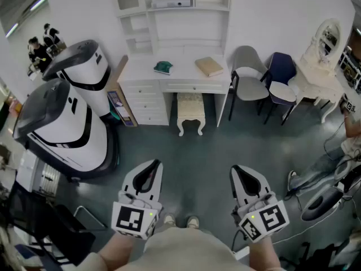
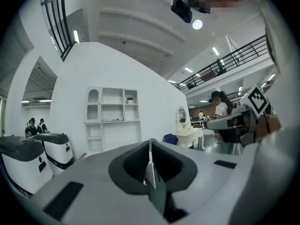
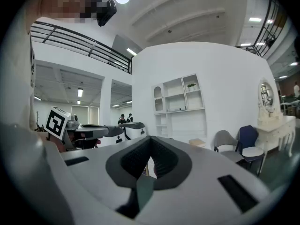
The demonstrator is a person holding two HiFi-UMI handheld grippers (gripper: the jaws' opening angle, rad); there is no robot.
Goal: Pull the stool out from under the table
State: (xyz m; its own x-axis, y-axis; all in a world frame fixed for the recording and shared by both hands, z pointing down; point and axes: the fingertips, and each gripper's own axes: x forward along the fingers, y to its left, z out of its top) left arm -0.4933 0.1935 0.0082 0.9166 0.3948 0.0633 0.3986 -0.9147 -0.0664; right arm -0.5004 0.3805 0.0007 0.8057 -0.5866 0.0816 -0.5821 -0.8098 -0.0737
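Observation:
The stool (image 1: 190,112), cream with a padded seat and curved legs, stands tucked into the knee space of the white desk (image 1: 141,72), seen in the head view. Both grippers hang well short of it, near the person's body above the dark floor. My left gripper (image 1: 153,164) is shut with nothing between its jaws. My right gripper (image 1: 236,169) is also shut and empty. In the left gripper view, my left gripper (image 2: 150,141) shows closed jaws pointing at the white wall. My right gripper (image 3: 150,138) shows the same in its own view. The jaws hide the stool in both gripper views.
A green item (image 1: 163,67) and a tan book (image 1: 209,66) lie on the desk. Two large white and black machines (image 1: 59,126) stand at the left. A grey chair (image 1: 250,79), a blue chair (image 1: 280,77) and a white vanity table (image 1: 316,81) stand at the right. Cables and gear (image 1: 324,199) lie at the lower right.

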